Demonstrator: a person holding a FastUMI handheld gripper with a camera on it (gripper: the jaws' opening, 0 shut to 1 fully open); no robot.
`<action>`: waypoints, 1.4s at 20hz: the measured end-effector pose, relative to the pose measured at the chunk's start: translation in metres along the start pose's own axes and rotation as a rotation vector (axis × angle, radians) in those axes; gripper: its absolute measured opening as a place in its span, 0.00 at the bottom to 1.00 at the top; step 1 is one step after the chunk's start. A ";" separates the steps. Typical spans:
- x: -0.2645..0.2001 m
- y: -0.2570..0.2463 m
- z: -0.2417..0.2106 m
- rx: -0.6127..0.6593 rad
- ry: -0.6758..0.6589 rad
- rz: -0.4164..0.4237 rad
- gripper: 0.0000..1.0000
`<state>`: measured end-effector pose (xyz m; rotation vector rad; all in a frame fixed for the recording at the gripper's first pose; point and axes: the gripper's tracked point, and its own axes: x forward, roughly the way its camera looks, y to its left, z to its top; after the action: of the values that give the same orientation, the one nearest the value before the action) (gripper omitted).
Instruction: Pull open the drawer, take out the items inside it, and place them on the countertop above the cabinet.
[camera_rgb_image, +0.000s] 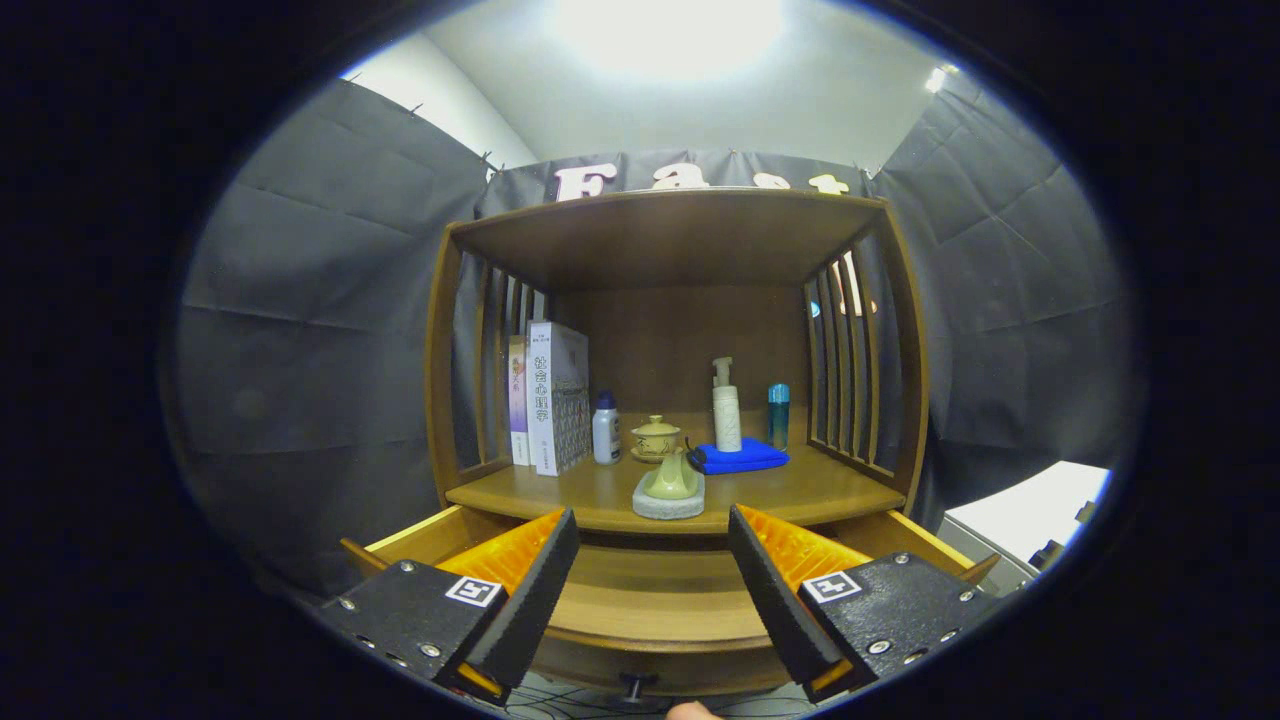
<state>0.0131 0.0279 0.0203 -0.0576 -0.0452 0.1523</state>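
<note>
The wooden drawer (650, 600) stands pulled open below the countertop (800, 490); its knob (632, 686) shows at the front. What I see of the drawer floor between my fingers is bare wood. My gripper (652, 545) hovers over the open drawer, open, with nothing between its fingers. On the countertop's front edge, just beyond the fingers, a pale green scoop-like item (671, 478) rests on a grey stone-like pad (668, 504).
Further back on the countertop stand two books (548, 400), a small white bottle (606, 428), a lidded yellow teacup (656, 438), a pump bottle (726, 408) on a folded blue cloth (742, 457), and a blue bottle (778, 414). Slatted sides and a top shelf enclose it.
</note>
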 end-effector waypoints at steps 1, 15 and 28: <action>-0.005 0.002 -0.003 -0.005 -0.011 0.001 0.93; -0.034 0.014 -0.075 0.001 0.007 -0.028 0.94; -0.028 0.014 -0.099 -0.040 0.031 -0.112 0.93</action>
<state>-0.0113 0.0322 -0.0804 -0.0972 -0.0207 0.0385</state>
